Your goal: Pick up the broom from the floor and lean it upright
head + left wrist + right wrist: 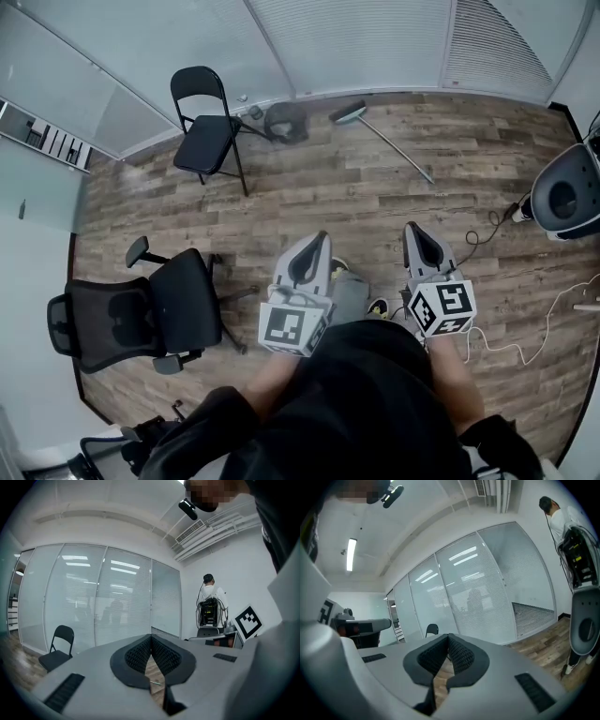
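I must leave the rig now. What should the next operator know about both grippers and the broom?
Left gripper: jaws shut, nothing between them.
Right gripper: jaws shut, nothing between them.
Broom: lies flat on the wooden floor, its head near the glass wall, ahead of both grippers and apart from them.
Done: nothing; the broom is not yet picked up.
Left: go to the broom, open a gripper, grasp it, lift it, then lean it upright, probably against the glass wall.

No lettering, brand, number or sign can be read on anything here.
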### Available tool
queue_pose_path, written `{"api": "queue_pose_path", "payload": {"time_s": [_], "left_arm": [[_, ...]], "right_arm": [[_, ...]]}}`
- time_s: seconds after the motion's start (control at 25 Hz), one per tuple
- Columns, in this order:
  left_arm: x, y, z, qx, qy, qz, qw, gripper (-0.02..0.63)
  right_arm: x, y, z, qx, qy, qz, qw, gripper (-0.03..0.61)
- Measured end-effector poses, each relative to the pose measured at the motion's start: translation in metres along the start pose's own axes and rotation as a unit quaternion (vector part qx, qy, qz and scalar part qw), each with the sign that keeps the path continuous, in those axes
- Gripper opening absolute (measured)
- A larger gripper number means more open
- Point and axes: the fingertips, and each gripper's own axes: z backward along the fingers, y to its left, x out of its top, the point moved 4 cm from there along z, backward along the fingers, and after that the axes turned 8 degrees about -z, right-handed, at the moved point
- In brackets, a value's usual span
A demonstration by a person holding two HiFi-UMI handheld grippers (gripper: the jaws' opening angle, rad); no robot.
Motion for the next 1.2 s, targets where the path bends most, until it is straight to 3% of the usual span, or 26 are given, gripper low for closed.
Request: {"api": "queue_pose_path", "payload": {"time_s": [0.28,0.44,0.64,1.2], "left_arm": [[-0.003,-0.001,-0.028,-0.027,0.004,0.003,0.9996,0.021],[-0.003,0.004,-0.057,-0.041,-0.002,0.003,0.9992,0.021],[-0.002,0.021,-0.101,-0.055,-0.005,0.009,0.9984,0.021],[0.009,0.129,-0.238,-0.060,-0.032,0.030,0.9972,0.021]], "right_arm": [[0.014,0.004,0.003,0.083,-0.044,-0.024,0.995,0.018],[0.017,-0.014,-0.012,0.050,-0.029,0.002,0.998,0.017],[0.023,-0.041,-0.051,0.012,0.003,-0.004,1.000,0.017],[0.085,-0.065,-0.210,0.027,0.012,0.090,0.996,0.017]]}}
